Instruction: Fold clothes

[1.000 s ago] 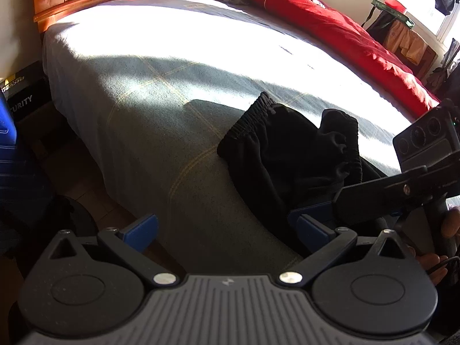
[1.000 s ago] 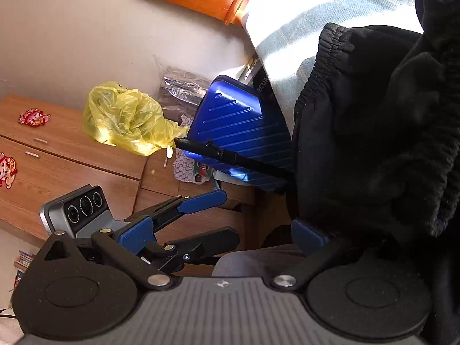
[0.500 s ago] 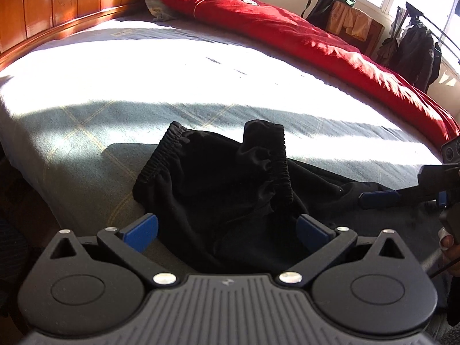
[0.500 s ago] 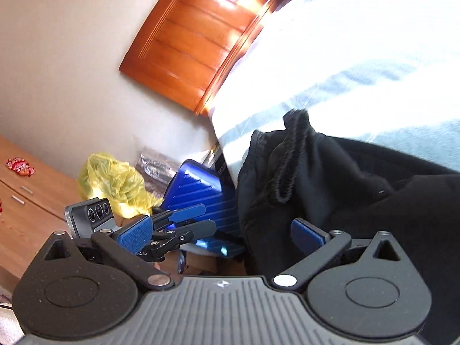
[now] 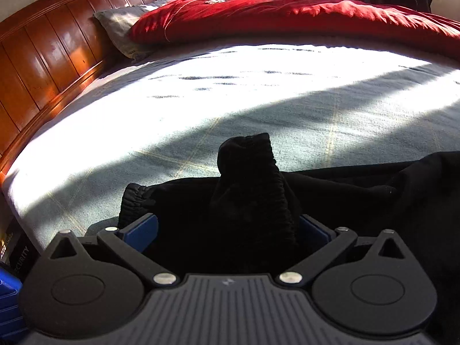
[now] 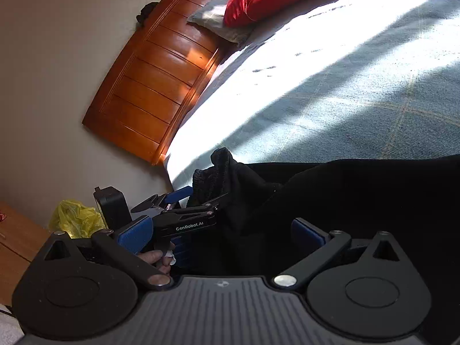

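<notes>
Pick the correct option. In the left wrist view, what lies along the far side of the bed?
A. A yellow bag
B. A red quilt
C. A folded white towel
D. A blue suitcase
B: a long red quilt stretches across the far side of the bed, beyond the black garment.

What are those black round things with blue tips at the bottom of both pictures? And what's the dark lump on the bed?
They are grabbing tools a person holds, one per hand, each carrying a camera, so each picture looks out over its own tool. The left tool and right tool both stand open, with nothing pinched. The lump is a black garment, crumpled near the edge of the bed, waiting to be folded. The right view also shows the left tool and the hand holding it.
</notes>
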The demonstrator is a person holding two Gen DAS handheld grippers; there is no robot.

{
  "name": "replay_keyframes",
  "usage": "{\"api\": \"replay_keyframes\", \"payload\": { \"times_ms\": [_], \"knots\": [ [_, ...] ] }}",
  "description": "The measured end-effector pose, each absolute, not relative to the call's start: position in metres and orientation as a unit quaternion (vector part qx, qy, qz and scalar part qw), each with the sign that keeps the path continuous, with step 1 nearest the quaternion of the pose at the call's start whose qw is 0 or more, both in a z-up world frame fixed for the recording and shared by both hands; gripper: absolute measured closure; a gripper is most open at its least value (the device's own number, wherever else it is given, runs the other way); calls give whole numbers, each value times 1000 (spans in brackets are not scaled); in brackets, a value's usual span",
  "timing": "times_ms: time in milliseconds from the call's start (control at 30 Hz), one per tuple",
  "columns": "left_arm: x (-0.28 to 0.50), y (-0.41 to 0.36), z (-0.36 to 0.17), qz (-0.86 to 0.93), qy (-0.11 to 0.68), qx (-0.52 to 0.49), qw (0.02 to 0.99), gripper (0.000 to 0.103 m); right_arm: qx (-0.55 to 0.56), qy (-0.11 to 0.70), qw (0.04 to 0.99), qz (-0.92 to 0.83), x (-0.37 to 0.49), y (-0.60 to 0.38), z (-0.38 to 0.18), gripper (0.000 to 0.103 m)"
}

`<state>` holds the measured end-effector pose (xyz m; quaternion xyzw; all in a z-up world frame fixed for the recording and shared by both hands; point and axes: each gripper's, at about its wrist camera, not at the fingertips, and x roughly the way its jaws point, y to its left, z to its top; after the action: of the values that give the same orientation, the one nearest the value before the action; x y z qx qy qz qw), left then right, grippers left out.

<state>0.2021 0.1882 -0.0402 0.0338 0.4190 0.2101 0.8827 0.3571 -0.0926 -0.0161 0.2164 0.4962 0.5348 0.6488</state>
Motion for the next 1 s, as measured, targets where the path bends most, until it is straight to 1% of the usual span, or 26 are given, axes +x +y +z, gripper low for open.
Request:
{"api": "replay_keyframes", "payload": {
  "times_ms": [433, 600, 633, 733, 833, 933, 1000],
  "knots": [
    [144, 235, -20, 281, 420, -28, 863, 1, 206, 496, 644, 544, 364, -95, -20, 0],
    [156, 230, -15, 245, 403, -26, 881, 1, 207, 501, 641, 543, 364, -95, -25, 0],
    [159, 229, -14, 237, 399, -25, 886, 3, 207, 503, 640, 542, 364, -94, -26, 0],
    [170, 224, -11, 210, 387, -21, 898, 18, 201, 503, 637, 548, 359, -96, -28, 0],
    [163, 229, -18, 209, 385, -61, 897, 20, 186, 493, 642, 556, 353, -98, -25, 0],
    [146, 239, -25, 215, 377, -125, 892, 20, 170, 482, 645, 568, 348, -95, -21, 0],
    [138, 250, -29, 214, 368, -169, 889, 22, 164, 479, 642, 575, 345, -90, -20, 0]
  ]
}}
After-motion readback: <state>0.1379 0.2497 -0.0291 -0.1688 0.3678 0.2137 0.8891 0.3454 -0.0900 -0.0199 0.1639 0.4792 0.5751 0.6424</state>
